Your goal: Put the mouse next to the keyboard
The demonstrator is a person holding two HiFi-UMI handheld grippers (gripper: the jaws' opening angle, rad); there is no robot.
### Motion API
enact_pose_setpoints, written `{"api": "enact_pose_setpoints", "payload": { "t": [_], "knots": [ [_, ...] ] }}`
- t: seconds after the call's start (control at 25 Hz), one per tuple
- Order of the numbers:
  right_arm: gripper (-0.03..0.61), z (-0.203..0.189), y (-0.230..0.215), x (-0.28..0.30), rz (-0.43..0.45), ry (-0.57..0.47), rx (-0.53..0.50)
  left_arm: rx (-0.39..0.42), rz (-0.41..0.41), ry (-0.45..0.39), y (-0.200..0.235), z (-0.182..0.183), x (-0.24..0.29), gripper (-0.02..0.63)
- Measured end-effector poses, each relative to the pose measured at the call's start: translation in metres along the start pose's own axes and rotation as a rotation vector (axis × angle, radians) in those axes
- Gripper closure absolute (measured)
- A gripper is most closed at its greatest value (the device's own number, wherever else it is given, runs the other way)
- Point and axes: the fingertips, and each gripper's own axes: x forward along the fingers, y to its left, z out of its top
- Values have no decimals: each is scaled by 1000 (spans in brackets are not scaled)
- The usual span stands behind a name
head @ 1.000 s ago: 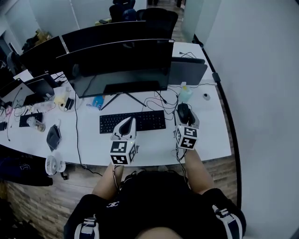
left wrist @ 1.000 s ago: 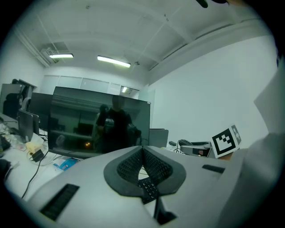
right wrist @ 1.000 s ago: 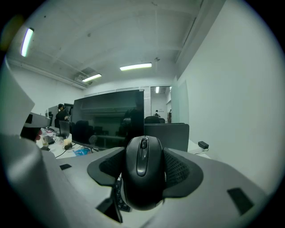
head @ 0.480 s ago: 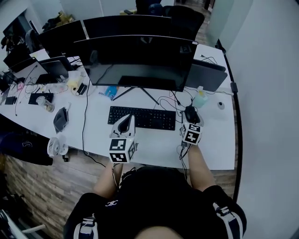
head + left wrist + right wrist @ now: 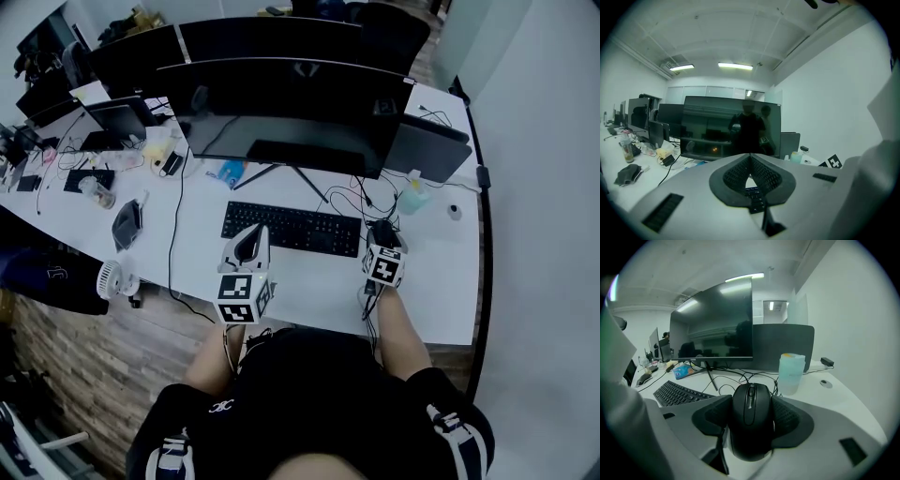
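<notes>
The mouse [image 5: 749,411] was held between the pads [image 5: 791,420] of the right tongs [image 5: 381,236], which were spread wide and pressed against its two sides, with its wheel end turned toward the far side of the scene. In the head view the mouse was seen just beyond the right end of the keyboard [image 5: 292,228], low over the white bench [image 5: 319,286]; whether it was touching the bench could not be told. A tangle of dark cables [image 5: 740,375] was laid on the bench just beyond it, and a pale translucent bottle [image 5: 791,373] was stood upright farther off and slightly to the right. The left tongs [image 5: 750,158] were closed, tips touching, with nothing gripped between them; only keyboard keys were glimpsed through the small gap behind the tips. In the head view these tongs were held over the near edge of the keyboard's left part and pointed toward the wide dark monitor [image 5: 291,108], which was set across the far side of the bench behind the keyboard. A marker cube [image 5: 242,298] was seen on the near end of the left tongs, and another [image 5: 383,267] on the right ones. Further clutter was scattered along the bench at the far left.
</notes>
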Motion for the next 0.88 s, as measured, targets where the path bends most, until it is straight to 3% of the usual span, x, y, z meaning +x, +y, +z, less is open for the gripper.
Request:
{"api": "enact_pose_setpoints", "payload": {
  "t": [0.28, 0.76, 0.88],
  "knots": [
    [295, -42, -1, 12, -12, 94, 48, 8, 25, 13, 6, -3, 0, 601],
    [293, -95, -8, 16, -72, 255, 37, 17, 43, 36, 6, -10, 0, 601],
    [291, -96, -7, 18, -61, 244, 46, 19, 50, 38, 6, -10, 1, 601]
  ]
}}
